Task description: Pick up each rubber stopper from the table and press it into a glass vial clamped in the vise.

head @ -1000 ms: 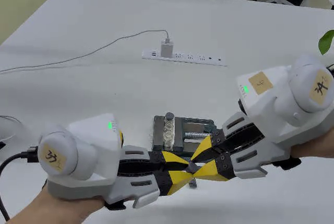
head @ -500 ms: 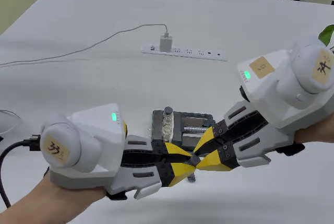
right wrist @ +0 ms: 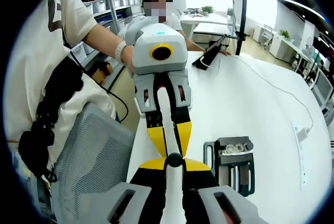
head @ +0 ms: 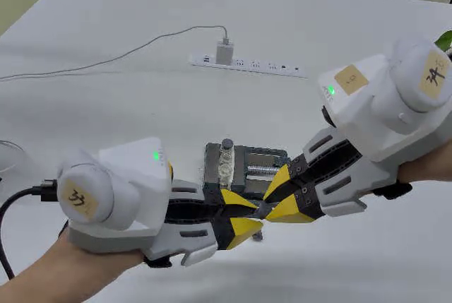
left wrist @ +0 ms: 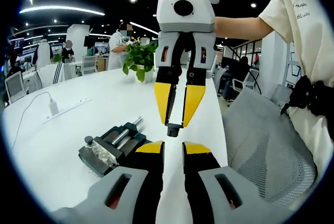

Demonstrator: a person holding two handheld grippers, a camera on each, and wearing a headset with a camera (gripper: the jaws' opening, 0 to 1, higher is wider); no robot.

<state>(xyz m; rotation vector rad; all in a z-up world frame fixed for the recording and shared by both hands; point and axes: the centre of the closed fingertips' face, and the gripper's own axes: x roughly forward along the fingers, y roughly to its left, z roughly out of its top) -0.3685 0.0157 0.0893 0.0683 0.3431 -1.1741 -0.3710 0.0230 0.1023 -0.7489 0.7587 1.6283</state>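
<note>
Partly screening the vise [head: 247, 156], right hand-held gripper [head: 266, 206] pinches a stopper [left wrist: 173, 129]; left hand-held gripper [left wrist: 173, 146] gapes empty.

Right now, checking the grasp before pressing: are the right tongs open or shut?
Shut: the right tongs clamp a dark stopper between their tips.

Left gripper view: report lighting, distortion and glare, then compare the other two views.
Left gripper view: fisheye curves the table; ceiling lamps glare. Right gripper view: same curving, background washed out. Head view: undistorted, even light, vise sharp, soft shadows.
</note>
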